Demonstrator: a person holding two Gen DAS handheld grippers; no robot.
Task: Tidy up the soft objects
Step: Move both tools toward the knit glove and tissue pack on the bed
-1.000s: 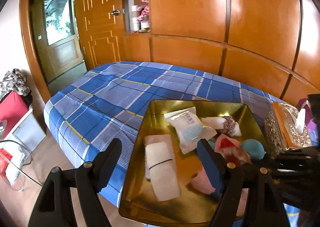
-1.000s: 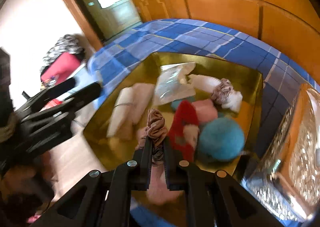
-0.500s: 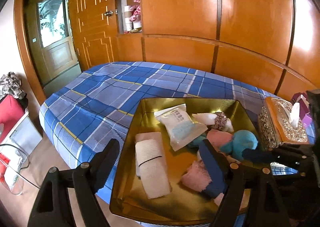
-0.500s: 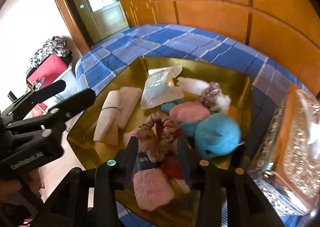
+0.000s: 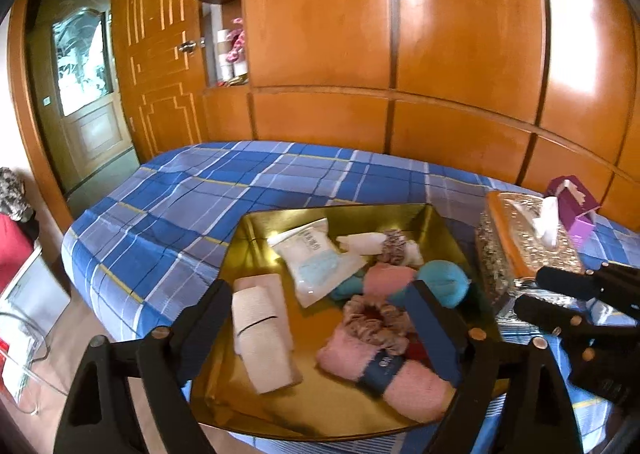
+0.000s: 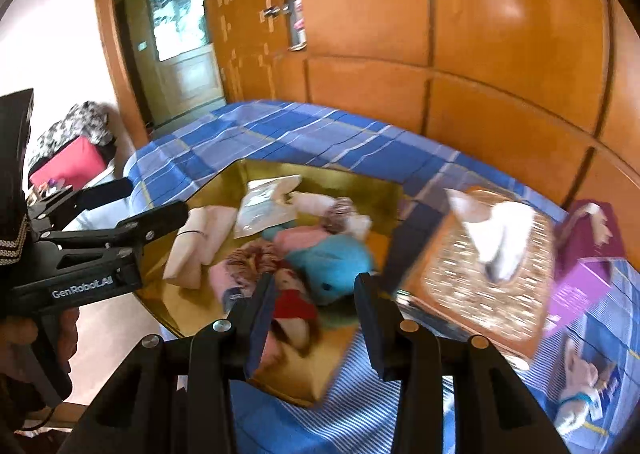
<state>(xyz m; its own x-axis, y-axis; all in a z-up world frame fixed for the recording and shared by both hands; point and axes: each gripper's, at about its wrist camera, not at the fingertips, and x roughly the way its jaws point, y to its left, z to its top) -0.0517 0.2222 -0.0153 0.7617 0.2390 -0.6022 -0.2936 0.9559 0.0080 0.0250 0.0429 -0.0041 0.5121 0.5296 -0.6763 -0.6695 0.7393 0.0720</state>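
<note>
Soft items lie heaped in the gold tray (image 5: 256, 230) at the bed's (image 5: 192, 189) near edge; the brown scrunchie (image 5: 374, 320) rests on a pink towel (image 5: 384, 366). Left gripper (image 5: 320, 322) and right gripper (image 6: 310, 306) both stand apart, empty. Risk: the tray overhangs the edge, so a downward press could tip it.

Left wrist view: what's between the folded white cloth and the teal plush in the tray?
The sealed mask packet lies between the folded white cloth and teal plush, seen in the left wrist view.

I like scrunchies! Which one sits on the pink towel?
The bigger brownish-pink scrunchie, resting on the pink towel up front. The smaller one lies farther back, by white things.
</note>
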